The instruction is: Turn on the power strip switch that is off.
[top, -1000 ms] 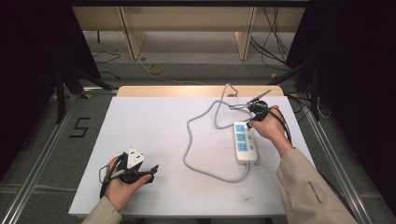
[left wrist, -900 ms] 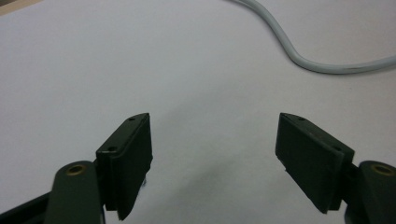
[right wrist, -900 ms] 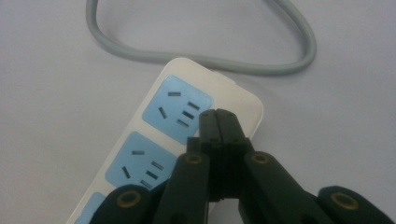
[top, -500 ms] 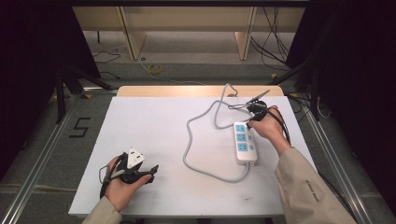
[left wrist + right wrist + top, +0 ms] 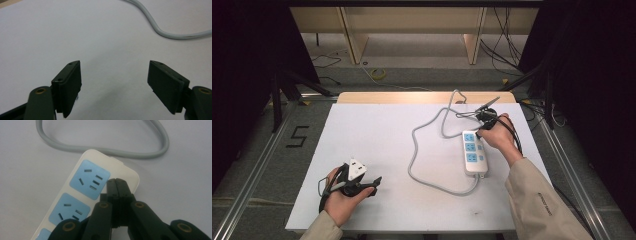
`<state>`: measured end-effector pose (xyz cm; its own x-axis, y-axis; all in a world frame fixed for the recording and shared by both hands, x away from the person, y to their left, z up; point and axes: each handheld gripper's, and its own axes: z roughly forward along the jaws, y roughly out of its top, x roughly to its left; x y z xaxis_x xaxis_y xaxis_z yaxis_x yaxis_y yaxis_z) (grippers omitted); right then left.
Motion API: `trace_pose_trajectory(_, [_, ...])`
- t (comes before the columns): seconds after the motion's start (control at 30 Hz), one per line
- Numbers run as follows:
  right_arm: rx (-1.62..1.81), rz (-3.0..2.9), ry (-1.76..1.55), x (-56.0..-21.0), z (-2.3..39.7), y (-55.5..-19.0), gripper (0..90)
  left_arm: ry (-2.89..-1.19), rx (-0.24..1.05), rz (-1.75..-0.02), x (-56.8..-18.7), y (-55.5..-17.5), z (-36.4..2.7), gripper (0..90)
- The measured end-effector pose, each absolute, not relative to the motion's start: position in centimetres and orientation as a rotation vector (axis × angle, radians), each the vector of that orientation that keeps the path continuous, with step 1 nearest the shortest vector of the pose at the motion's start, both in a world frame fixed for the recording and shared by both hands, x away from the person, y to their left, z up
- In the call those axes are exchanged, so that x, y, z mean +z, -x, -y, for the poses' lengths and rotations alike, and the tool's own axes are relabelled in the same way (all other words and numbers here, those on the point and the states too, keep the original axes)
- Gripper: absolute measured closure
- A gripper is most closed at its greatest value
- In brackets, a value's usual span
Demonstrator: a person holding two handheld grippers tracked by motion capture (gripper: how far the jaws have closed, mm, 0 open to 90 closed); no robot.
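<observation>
I take this for a lab or recording studio, not a home. The white table (image 5: 387, 150) stands alone on a grey floor (image 5: 257, 165), with black curtains (image 5: 242, 60) hanging down both sides. Metal rails (image 5: 249, 175) run along the table's left and right edges. A number five (image 5: 297, 136) is marked on the floor left of it, loose cables (image 5: 507, 45) trail beyond the far edge, and bare wooden shelving (image 5: 412, 25) stands behind.

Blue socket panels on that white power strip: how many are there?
3, in a row along the white plastic power strip: one at the far end beside the shut right claw, one in the middle, one nearest the person. None looks hidden.
</observation>
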<state>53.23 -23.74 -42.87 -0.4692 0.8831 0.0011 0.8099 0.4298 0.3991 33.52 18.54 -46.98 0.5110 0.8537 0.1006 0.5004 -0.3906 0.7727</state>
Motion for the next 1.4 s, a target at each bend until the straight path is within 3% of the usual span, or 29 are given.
trace_pose_trajectory(1.4, [0.495,-2.474,-1.487,-43.11,23.51,-53.53,90.0,-2.054,0.653,-1.102,-46.97,-33.50,-18.49,27.1])
